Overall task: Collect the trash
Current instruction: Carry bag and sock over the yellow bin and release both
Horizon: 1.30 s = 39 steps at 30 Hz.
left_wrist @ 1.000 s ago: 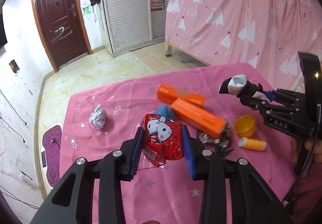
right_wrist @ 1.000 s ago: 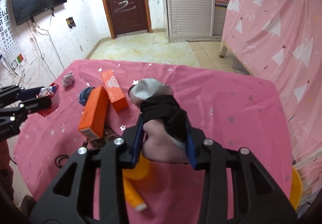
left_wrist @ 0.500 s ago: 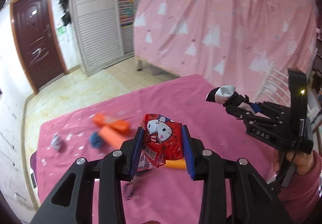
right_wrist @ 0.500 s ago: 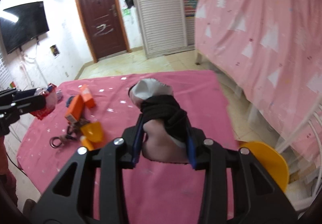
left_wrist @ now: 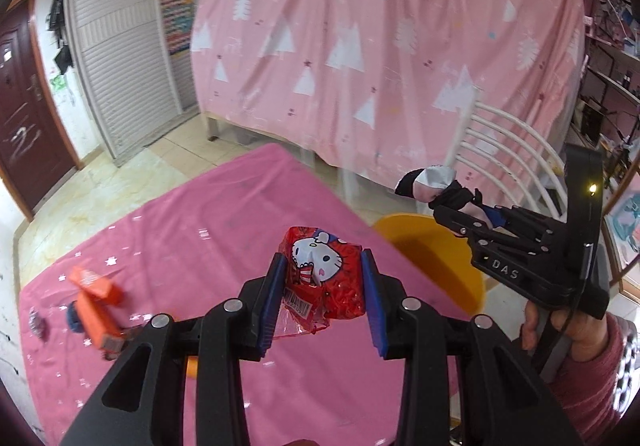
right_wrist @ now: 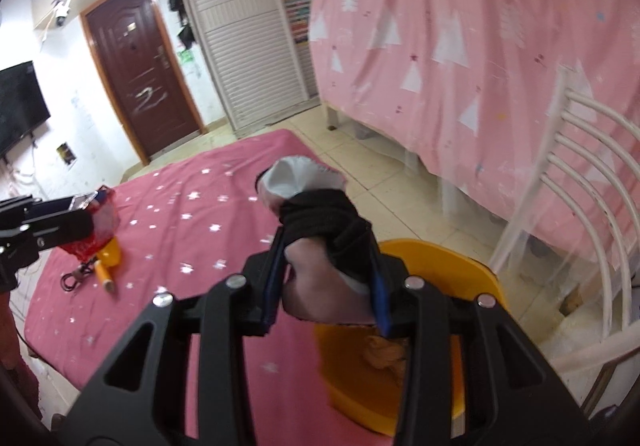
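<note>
A: What has shifted since a second ago?

B: Both my hands have swung away from the cluttered middle of the table (left_wrist: 192,230) toward its corner; the yellow bin (right_wrist: 476,270), unseen in the earliest views, now sits below and ahead of me.

A: Nearest first; what are you holding?

B: My left gripper (left_wrist: 322,286) is clamped on the red cartoon-cat snack packet (left_wrist: 326,278); my right gripper (right_wrist: 326,278) is clamped on a black-and-white wad of cloth and paper (right_wrist: 316,213), its long axis running forward along the fingers.

A: And the bin relative to each?

B: It stands on the floor just off the table corner, beside a white chair (right_wrist: 580,181); from the right gripper it lies directly below and slightly right, something crumpled already inside; from the left it lies ahead and to the right, past the table edge; the right hand is nearer, I judge.

A: Further off?

B: Orange boxes (left_wrist: 94,298) lie on the cloth; beyond, the pink curtain (left_wrist: 380,45).
</note>
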Available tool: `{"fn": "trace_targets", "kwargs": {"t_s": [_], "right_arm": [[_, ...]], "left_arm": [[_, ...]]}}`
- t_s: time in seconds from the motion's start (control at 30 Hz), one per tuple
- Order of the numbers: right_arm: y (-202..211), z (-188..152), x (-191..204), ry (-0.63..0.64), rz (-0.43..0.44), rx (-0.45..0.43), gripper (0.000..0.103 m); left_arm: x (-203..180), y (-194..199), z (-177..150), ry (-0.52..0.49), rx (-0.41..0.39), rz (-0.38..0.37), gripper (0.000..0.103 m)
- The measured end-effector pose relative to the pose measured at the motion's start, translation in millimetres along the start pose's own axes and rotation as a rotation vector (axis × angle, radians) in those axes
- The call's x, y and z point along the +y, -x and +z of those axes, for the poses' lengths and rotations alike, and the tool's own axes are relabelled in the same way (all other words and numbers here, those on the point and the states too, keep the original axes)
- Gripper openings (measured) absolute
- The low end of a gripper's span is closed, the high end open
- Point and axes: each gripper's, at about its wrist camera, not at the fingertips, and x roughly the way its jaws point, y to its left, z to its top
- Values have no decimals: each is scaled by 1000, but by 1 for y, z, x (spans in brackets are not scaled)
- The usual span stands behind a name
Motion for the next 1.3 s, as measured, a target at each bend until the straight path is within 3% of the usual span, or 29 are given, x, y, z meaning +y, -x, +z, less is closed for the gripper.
{"fn": "trace_targets", "kwargs": {"t_s": [0.27, 0.5, 0.67, 0.73, 0.87, 1.3], "right_arm": [[-7, -18, -51, -61, -88, 24, 37], [-17, -26, -79, -113, -92, 62, 39], [-14, -26, -91, -147, -85, 57, 47], [-11, -26, -96, -163, -80, 51, 47], [-8, -25, -99, -161, -72, 38, 49], [0, -22, -86, -150, -71, 19, 56]], "left_arm": [[-54, -33, 25, -15, 47, -80, 31], [-97, -58, 41, -31, 65, -116, 31], [-116, -79, 49, -17, 94, -127, 35], [-119, -87, 52, 1, 112, -147, 39], [-118, -101, 51, 42, 136, -165, 60], [-97, -77, 46, 63, 97, -189, 67]]}}
